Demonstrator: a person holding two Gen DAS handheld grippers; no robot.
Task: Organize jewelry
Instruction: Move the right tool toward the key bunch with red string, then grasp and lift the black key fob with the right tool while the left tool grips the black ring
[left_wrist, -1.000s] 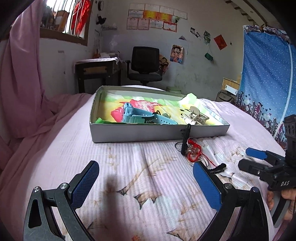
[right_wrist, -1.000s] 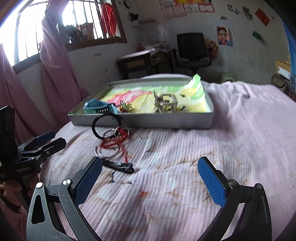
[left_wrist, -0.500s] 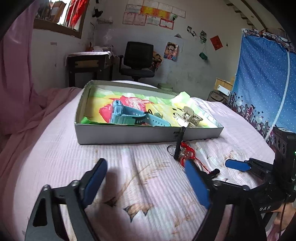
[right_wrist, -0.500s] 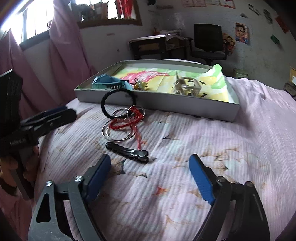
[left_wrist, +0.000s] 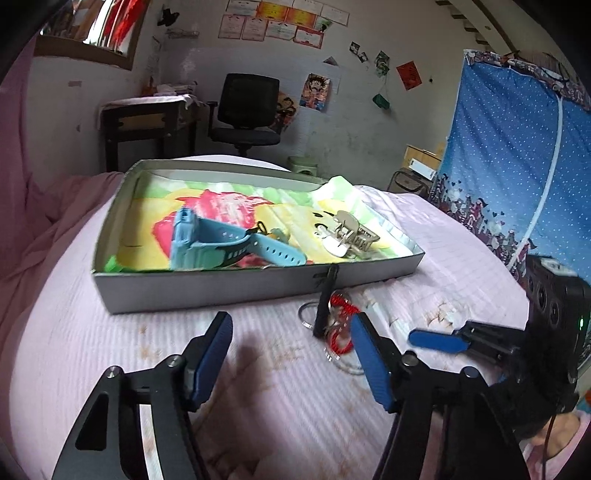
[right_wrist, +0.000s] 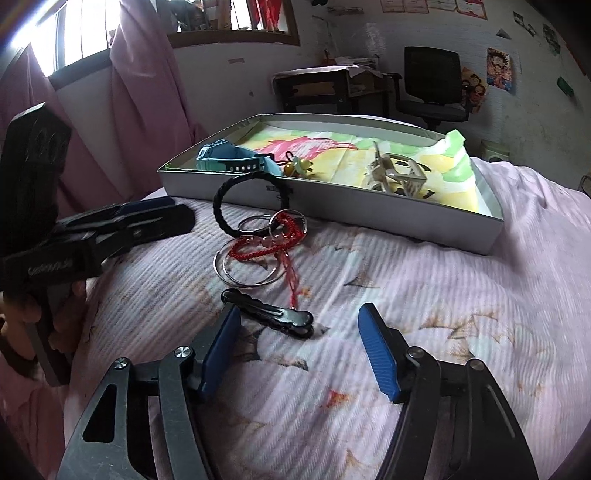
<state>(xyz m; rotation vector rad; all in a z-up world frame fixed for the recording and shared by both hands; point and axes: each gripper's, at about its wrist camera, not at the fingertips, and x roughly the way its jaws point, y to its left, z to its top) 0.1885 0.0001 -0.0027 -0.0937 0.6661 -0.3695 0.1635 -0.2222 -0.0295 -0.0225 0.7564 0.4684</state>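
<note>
A shallow white box (left_wrist: 221, 291) with a colourful lining holds a blue watch (left_wrist: 214, 243) and a beige hair claw (left_wrist: 351, 236). In front of the box (right_wrist: 369, 218), on the pink bedsheet, a black braided hair tie (right_wrist: 218, 206) leans on its wall. Beside it lie silver rings (right_wrist: 255, 284), a red cord bracelet (right_wrist: 266, 247) and a black hair clip (right_wrist: 269, 314). My right gripper (right_wrist: 299, 314) is closing, with the clip lying just ahead of its left fingertip, untouched. My left gripper (left_wrist: 290, 328) is closing over bare sheet, left of the bracelet (left_wrist: 341, 306).
Pink curtains (right_wrist: 147, 92) hang at the left. A dark desk (left_wrist: 147, 122) and an office chair (left_wrist: 247, 110) stand beyond the bed. A blue dotted curtain (left_wrist: 509, 155) is at the right. A hand (right_wrist: 22, 310) holds the left gripper's handle.
Both grippers' jaws have narrowed from wide open. The right gripper has come closer to the black hair clip. The left gripper has drawn nearer to the box and the bracelet.
</note>
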